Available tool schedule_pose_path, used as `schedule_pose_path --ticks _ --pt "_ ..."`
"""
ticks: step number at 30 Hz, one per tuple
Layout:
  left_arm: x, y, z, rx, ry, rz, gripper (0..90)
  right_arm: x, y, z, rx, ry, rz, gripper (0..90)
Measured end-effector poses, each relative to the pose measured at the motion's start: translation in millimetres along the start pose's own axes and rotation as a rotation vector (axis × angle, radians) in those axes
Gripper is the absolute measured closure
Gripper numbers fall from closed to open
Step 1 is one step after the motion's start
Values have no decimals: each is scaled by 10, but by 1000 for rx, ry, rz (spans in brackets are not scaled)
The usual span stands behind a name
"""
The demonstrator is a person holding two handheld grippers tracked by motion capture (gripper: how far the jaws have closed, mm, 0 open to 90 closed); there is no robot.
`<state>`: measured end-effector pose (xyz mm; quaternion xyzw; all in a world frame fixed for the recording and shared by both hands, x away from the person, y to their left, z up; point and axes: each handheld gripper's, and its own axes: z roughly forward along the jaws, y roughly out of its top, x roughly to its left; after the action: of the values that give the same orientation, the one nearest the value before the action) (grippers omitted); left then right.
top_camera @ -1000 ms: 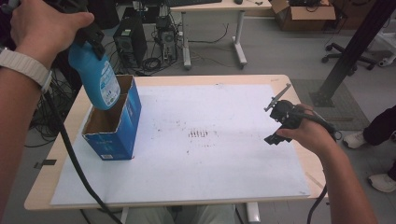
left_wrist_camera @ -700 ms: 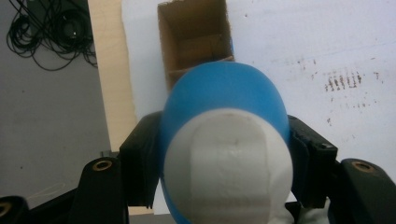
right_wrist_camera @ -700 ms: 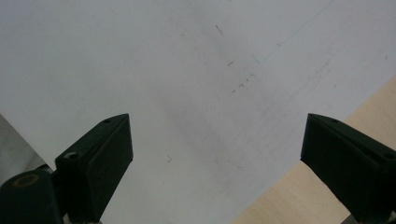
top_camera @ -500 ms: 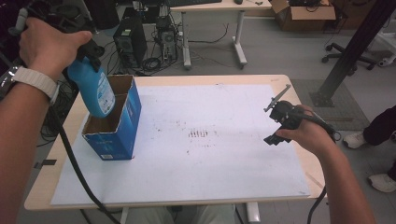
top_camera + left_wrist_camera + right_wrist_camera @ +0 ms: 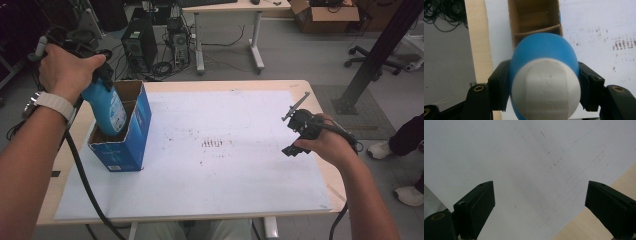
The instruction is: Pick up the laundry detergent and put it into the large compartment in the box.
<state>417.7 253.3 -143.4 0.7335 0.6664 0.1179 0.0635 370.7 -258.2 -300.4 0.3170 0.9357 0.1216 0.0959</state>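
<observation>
A blue bottle (image 5: 106,107) with a white cap (image 5: 546,88) hangs half inside an open blue cardboard box (image 5: 131,134) at the table's left. My left gripper (image 5: 95,80) is shut on the bottle's upper part, its jaws pressed on both sides (image 5: 544,75). The box has a cardboard divider inside (image 5: 536,27). At the right side of the table my right gripper (image 5: 295,127) hovers open above the white sheet, nothing between its jaws (image 5: 539,202).
A white paper sheet (image 5: 225,165) with dark smudges covers most of the wooden table (image 5: 200,86). A cable (image 5: 82,175) trails from the left gripper across the table's left edge. Beyond the table stand computer towers, a desk and a chair base.
My left gripper has carried the blue bottle lower, so its bottom now sits deeper in the box. The right gripper has barely moved.
</observation>
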Motion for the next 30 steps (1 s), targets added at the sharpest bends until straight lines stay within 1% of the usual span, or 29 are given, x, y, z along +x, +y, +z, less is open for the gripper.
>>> schedule_pose_path --ticks 7,10,15,23,30 --pt "11 -41 223 -7 -3 -6 379 -9 -36 25 0 0 7 89" --pt "-9 -64 349 -5 6 -4 379 -11 -44 32 -1 -1 7 89" --pt "-19 -95 508 -8 0 -5 379 -9 -56 33 0 -2 8 89" --pt "-41 -148 714 -13 -3 -4 379 -10 -67 33 3 -2 13 89" --pt "-56 -191 886 1 -6 5 379 -7 -62 44 6 -1 11 89"
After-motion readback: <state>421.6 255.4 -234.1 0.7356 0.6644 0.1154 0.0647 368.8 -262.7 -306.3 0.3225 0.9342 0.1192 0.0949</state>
